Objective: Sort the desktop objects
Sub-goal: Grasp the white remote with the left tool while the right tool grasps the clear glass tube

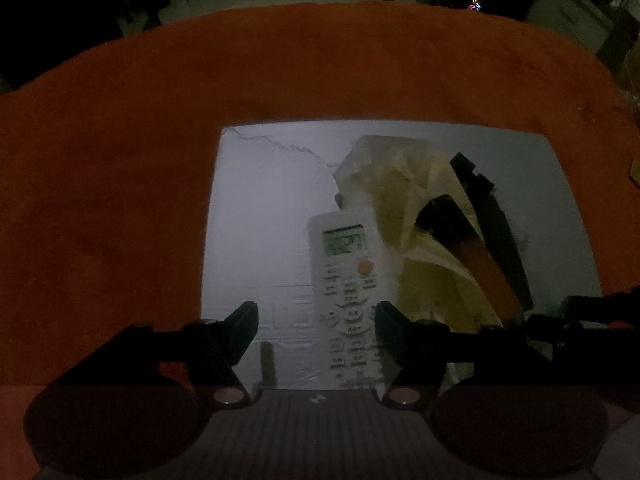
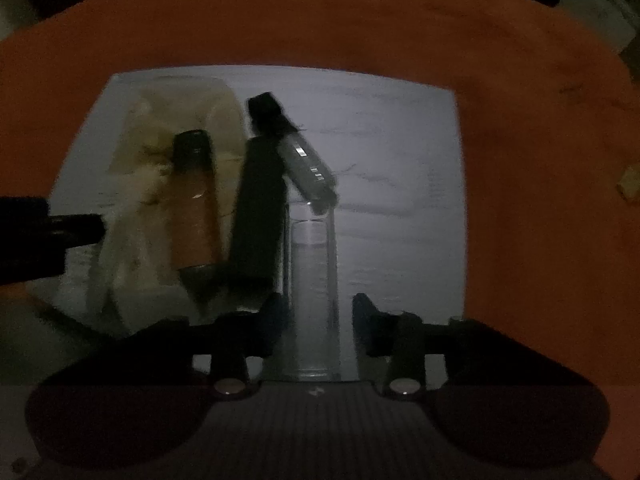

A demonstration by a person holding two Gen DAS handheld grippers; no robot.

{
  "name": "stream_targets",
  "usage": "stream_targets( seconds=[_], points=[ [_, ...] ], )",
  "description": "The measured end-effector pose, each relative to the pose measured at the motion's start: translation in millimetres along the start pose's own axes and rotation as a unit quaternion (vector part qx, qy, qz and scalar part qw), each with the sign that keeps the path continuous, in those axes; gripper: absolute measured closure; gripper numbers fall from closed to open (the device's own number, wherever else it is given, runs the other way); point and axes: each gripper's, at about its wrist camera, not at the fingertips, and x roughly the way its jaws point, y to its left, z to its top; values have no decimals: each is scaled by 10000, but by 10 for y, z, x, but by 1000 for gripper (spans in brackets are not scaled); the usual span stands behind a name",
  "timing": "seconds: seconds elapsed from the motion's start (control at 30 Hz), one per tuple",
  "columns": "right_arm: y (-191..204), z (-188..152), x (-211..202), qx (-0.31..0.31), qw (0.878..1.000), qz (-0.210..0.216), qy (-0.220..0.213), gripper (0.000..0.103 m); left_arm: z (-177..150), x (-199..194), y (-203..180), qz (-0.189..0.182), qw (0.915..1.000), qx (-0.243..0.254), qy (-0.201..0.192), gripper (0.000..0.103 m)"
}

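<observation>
A white remote control (image 1: 352,280) lies on a pale mat (image 1: 260,208) over an orange tablecloth (image 1: 120,160). My left gripper (image 1: 316,320) is open, its fingers on either side of the remote's lower half. Beside the remote lies a yellowish tissue pack (image 1: 396,172) with a brown tube (image 1: 476,256) and a black bar (image 1: 496,224) on it. In the right wrist view my right gripper (image 2: 316,316) is open around a clear tube (image 2: 314,280). The brown tube (image 2: 194,200), the black bar (image 2: 260,200) and a grey pen-like item (image 2: 308,168) lie just beyond.
The mat (image 2: 400,200) has bare surface to the right of the clear tube. A small tan object (image 2: 628,184) lies on the orange cloth (image 2: 320,20) at the right edge. The left gripper's body (image 2: 40,236) shows at the right wrist view's left edge. The room beyond is dark.
</observation>
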Motion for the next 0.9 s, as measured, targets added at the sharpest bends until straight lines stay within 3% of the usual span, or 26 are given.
stream_targets(
  seconds=[0.3, 0.43, 0.53, 0.57, 0.8, 0.9],
  points=[
    [-17, 88, 31, 199, 9997, 15, 130, 64, 49, 77, -35, -19, 10000, -30, 51, 29],
    [6, 60, 27, 43, 10000, -47, 52, 70, 31, 167, -73, 142, 9997, 61, 178, 24],
    [-11, 23, 7, 8, 10000, -40, -6, 71, 16, 198, -50, 276, 9995, 65, 158, 6],
    [-23, 11, -4, 18, 10000, -25, -25, 71, 13, 207, -39, 308, 9994, 59, 149, 5],
    [-154, -54, -42, 417, 9989, 113, -162, 71, 39, 234, 6, 35, 9998, 42, 212, 9],
    [-213, -126, -86, 521, 9983, 107, -222, 71, 31, 251, 13, -142, 9995, 45, 262, 25]
  ],
)
